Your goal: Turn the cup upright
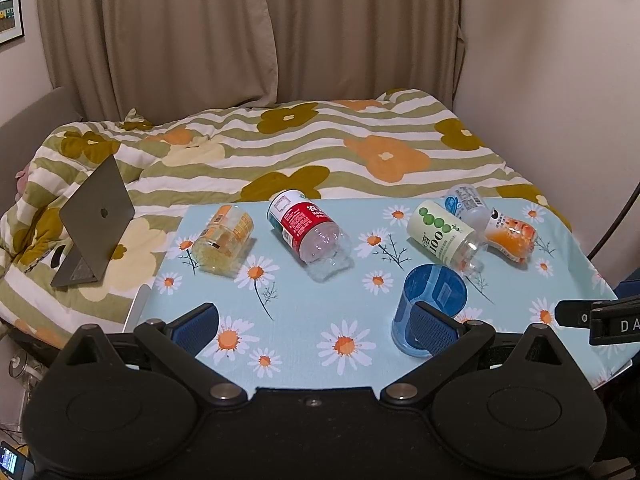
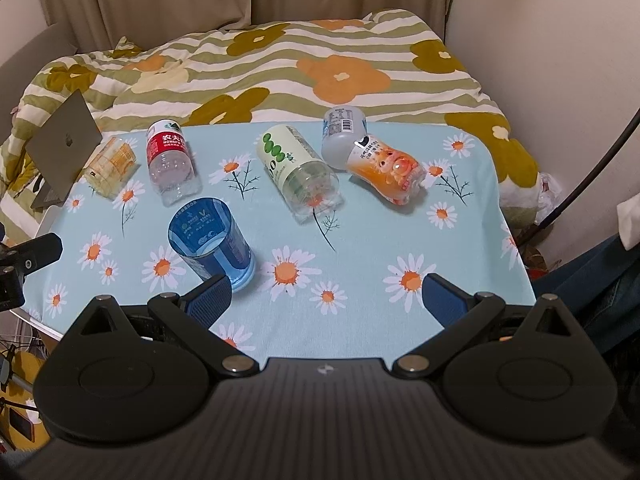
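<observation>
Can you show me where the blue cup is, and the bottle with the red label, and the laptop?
blue cup [image 2: 212, 240], right wrist view, on its side wall.
red-label bottle [image 1: 304, 222], left wrist view, on the red label.
laptop [image 1: 100, 216], left wrist view, on the lid's back.

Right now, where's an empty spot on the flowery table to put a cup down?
The near right of the table, in front of the green bottle and orange bottle and right of the blue cup, is bare. So is the near left corner. The back row is crowded: the three right-hand bottles lie bunched together.

Beige curtains [image 1: 248, 32], floral bed [image 1: 320, 148], white wall [image 1: 560, 80]
</observation>
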Tool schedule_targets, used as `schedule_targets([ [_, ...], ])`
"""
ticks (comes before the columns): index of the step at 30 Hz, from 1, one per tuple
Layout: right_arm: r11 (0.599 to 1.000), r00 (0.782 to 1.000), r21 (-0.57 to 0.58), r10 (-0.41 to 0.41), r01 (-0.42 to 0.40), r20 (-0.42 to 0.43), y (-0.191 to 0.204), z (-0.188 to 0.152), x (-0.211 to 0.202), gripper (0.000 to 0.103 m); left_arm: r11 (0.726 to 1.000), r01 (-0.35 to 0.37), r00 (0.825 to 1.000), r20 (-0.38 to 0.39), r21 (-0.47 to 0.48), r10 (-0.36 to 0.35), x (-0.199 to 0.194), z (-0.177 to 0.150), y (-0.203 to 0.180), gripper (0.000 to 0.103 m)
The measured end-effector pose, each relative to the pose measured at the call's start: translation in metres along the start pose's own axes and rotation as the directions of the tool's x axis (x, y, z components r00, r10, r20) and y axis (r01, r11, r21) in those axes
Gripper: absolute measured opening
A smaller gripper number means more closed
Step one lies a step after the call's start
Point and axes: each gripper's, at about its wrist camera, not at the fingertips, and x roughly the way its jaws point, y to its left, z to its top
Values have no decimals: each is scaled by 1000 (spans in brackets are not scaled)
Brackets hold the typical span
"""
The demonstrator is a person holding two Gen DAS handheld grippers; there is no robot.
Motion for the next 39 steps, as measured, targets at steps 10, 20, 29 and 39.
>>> schedule_targets([
  [10, 1000, 1000, 3, -5, 5, 7, 0, 1, 0, 103, 1000, -2, 1000, 1, 2, 2, 0, 0, -1, 103],
  [20, 1000, 1000, 4, -4, 4, 7, 1, 1, -1, 103, 1000, -6, 1000, 2, 8, 6, 0, -1, -1, 103],
  [29, 1000, 1000, 4, -4, 4, 7, 1, 2, -1, 103, 1000, -8, 1000, 3, 8, 8, 0, -1, 1, 103],
  [39, 1000, 1000, 5, -4, 4, 6, 2, 2, -1, 103, 1000, -22, 1000, 13, 9, 22, 1, 3, 6, 103],
])
